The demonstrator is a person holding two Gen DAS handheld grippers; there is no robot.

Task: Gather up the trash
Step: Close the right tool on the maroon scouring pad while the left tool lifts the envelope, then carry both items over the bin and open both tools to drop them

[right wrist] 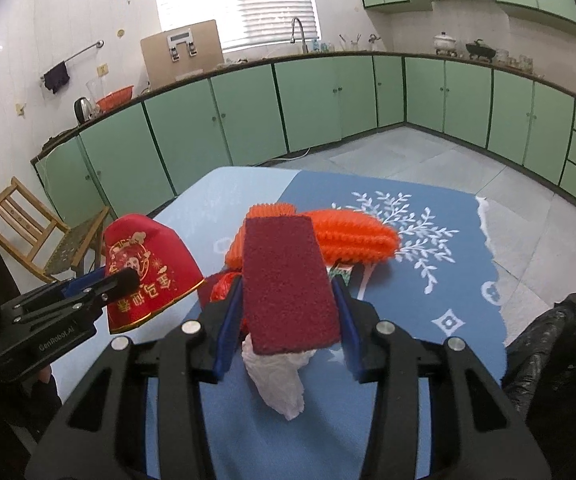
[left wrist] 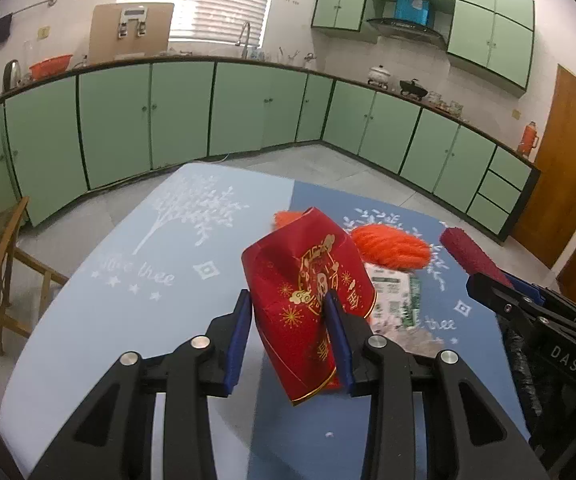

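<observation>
left gripper (left wrist: 288, 320) clamped on red paper envelope (left wrist: 308, 304) | right gripper (right wrist: 288, 312) clamped on dark-red scrub sponge (right wrist: 288, 284) — long axis along fingers | both lifted off table (right wrist: 428, 280) | black trash bag (right wrist: 560, 352) at right edge — right hand nearer

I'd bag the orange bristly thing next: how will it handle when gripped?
The orange bristly thing looks soft and fuzzy, so it will probably squash and feel light. Its long rounded shape may roll if nudged. The bristles should give the pads grip, so slipping seems unlikely.
</observation>
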